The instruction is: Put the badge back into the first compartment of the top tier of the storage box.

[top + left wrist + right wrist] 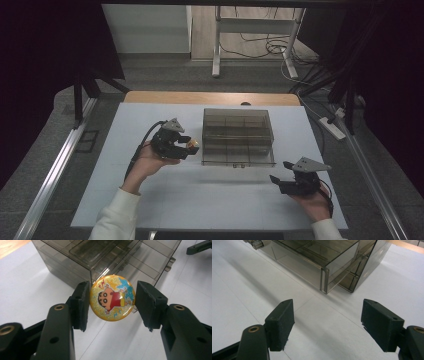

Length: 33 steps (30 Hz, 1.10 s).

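Two tongs in play. Left tongs hold a round yellow cartoon badge by its rim, pads just at each edge, lifted off the table beside the smoked plastic drawer box. Right tongs spread apart, empty, low over the table near the box's front corner. Risk: edge grip on a glossy domed disc looks thin; any twist or bump against the box wall could pop it out. Farther off, the box's drawer stands partly pulled; a misjudged drop would miss the compartment.
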Each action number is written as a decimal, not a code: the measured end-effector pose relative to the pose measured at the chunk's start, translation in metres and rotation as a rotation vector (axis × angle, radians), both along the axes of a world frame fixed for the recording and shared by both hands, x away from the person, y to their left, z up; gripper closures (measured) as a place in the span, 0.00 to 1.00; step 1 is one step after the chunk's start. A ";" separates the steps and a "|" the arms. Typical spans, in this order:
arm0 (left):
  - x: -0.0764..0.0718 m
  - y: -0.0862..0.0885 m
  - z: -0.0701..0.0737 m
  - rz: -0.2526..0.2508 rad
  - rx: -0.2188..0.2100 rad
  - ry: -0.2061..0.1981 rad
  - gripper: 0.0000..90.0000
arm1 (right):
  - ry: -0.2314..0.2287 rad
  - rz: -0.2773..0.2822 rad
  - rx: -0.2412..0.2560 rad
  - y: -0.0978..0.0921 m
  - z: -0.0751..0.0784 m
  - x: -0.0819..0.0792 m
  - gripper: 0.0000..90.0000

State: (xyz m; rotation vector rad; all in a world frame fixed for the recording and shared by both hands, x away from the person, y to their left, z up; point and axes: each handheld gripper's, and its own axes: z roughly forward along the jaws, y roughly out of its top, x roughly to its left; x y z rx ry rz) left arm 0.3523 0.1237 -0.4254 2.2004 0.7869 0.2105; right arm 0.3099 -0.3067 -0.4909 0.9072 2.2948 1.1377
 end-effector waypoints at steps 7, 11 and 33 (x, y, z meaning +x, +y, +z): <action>-0.002 -0.004 0.001 -0.005 -0.023 -0.016 0.52 | 0.000 0.001 -0.001 0.000 0.000 0.000 0.29; -0.002 -0.006 0.001 -0.009 -0.029 -0.018 0.52 | 0.002 0.000 -0.005 0.000 0.000 0.000 0.29; -0.001 -0.024 -0.003 -0.014 -0.073 -0.037 0.52 | 0.005 0.000 -0.007 0.001 -0.001 0.001 0.29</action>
